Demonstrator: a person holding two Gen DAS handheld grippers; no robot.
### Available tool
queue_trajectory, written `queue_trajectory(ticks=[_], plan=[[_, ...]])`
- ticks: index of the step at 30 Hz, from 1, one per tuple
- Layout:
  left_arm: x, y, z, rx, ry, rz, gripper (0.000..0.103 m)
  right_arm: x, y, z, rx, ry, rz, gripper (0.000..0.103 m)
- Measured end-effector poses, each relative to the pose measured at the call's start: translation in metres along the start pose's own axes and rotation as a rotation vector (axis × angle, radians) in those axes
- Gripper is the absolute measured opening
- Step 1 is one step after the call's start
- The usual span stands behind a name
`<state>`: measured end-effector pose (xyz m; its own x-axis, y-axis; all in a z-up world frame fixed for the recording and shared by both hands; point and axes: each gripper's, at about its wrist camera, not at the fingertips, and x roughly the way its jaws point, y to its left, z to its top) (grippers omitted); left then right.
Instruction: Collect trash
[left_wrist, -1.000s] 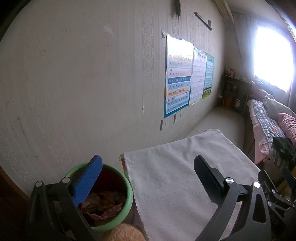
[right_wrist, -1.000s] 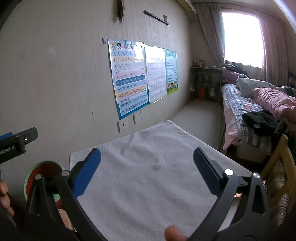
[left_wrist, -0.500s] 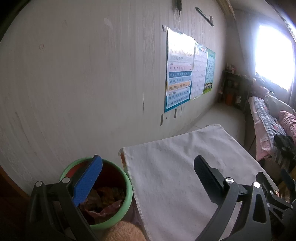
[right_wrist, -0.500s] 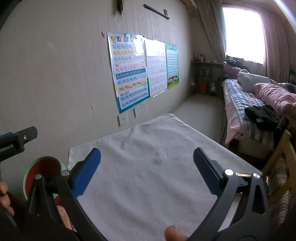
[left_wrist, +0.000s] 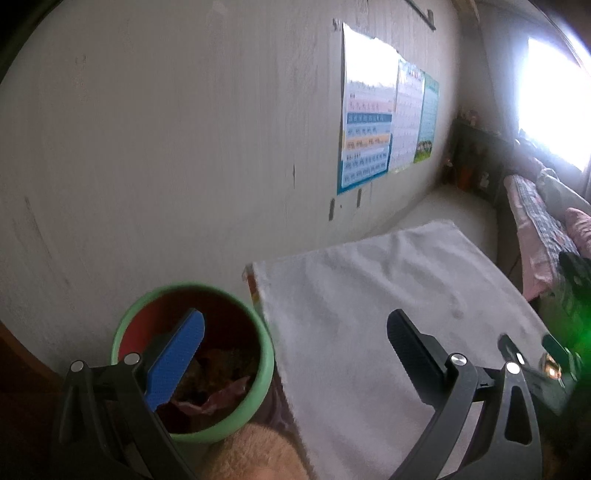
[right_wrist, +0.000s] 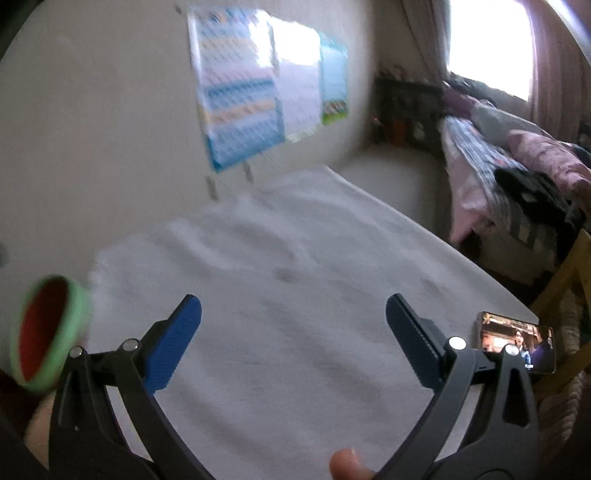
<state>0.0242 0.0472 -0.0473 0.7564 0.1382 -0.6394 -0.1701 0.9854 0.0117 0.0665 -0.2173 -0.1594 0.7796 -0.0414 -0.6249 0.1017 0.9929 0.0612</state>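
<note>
The left hand-held gripper (left_wrist: 295, 339) is released, its jaws spread wide with nothing between them. Its blue pad hangs over the green-rimmed trash bin (left_wrist: 255, 398) at 7 o'clock in the left wrist view. Only this view looks down into the bin, where crumpled brown and pink scraps (left_wrist: 218, 395) lie at the bottom. The bin stands just beside the left edge of the worktop, which is covered by a white cloth (left_wrist: 369, 302).

The right hand-held gripper (right_wrist: 293, 336) is likewise released and empty, poised above the cloth (right_wrist: 277, 295). Its view alone shows a phone (right_wrist: 517, 336) with a lit screen lying at 4 o'clock, partly behind the gripper frame. Here the bin (right_wrist: 70, 332) sits at 8 o'clock, smeared by blur, its contents out of sight.

Posters (right_wrist: 243, 99) on the wall are too blurred to read. A fingertip (right_wrist: 347, 465) pokes in at 6 o'clock, cut off by the bottom edge. A fuzzy tan mass (left_wrist: 255, 454) at the bottom of the left view is hard to identify.
</note>
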Motion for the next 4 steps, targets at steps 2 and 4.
queue_trajectory(ticks=[2, 4], plan=[[0.003, 0.008, -0.01, 0.01, 0.019, 0.016, 0.095, 0.028, -0.016, -0.002, 0.004, 0.04, -0.046, 0.099], [0.005, 0.016, -0.02, 0.021, 0.039, 0.02, 0.095, 0.057, -0.033, -0.002, -0.01, 0.068, -0.116, 0.099]])
